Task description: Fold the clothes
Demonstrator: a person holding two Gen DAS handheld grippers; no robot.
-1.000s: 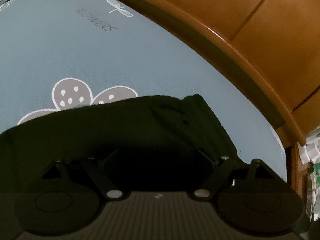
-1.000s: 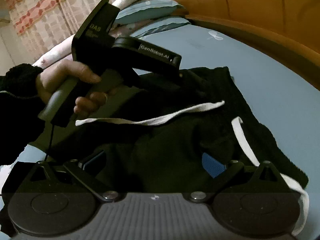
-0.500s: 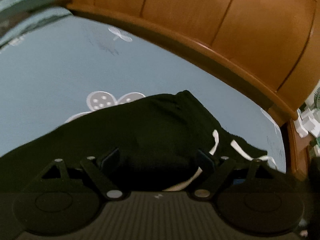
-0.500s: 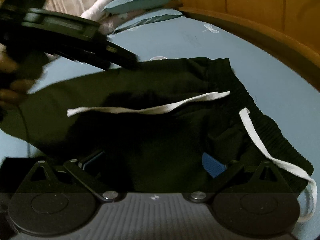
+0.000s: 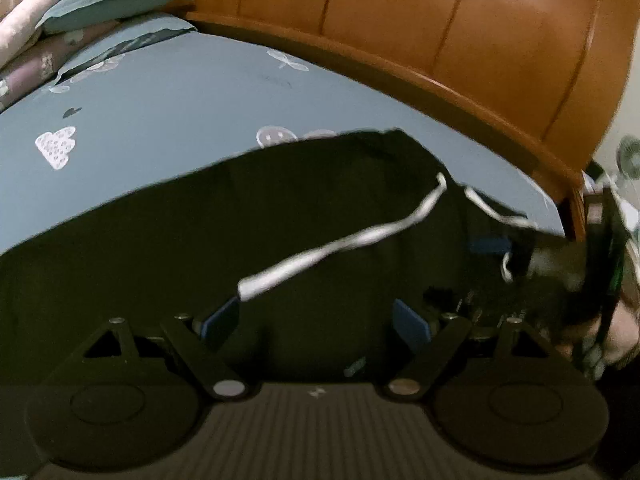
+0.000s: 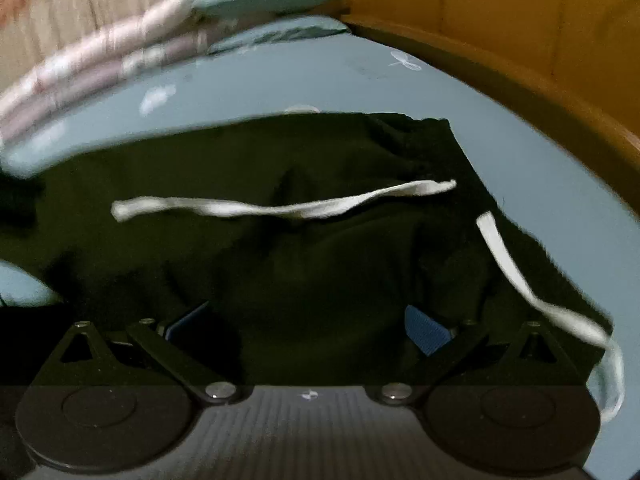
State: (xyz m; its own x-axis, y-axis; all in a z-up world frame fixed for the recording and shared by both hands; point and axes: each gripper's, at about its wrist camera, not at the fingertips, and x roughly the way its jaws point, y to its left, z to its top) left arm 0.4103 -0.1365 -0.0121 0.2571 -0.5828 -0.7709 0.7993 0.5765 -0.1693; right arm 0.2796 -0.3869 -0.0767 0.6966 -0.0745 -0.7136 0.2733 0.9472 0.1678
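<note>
A black drawstring garment (image 5: 280,216) lies spread on the blue patterned bedsheet (image 5: 180,92). One white drawstring (image 5: 340,244) runs across it, and a second drawstring (image 6: 516,276) trails toward the cloth's right edge. My left gripper (image 5: 316,320) is open and low over the near part of the cloth, its blue pads (image 5: 410,322) wide apart. My right gripper (image 6: 308,324) is open too, with the black garment (image 6: 320,272) filling the space between its fingers. At the right edge of the left wrist view, the right gripper (image 5: 596,256) and a hand show as a blur.
A curved wooden bed board (image 5: 440,40) rims the far side of the mattress. Pillows and folded bedding (image 5: 80,12) are stacked at the far left corner. Bare blue sheet (image 6: 540,152) lies between the garment and the board. A small fan (image 5: 630,158) stands beyond the bed's right end.
My left gripper has drawn back from the cloth's far edge, so more garment and the drawstrings show. It and the hand have left the right wrist view. The garment lies flatter.
</note>
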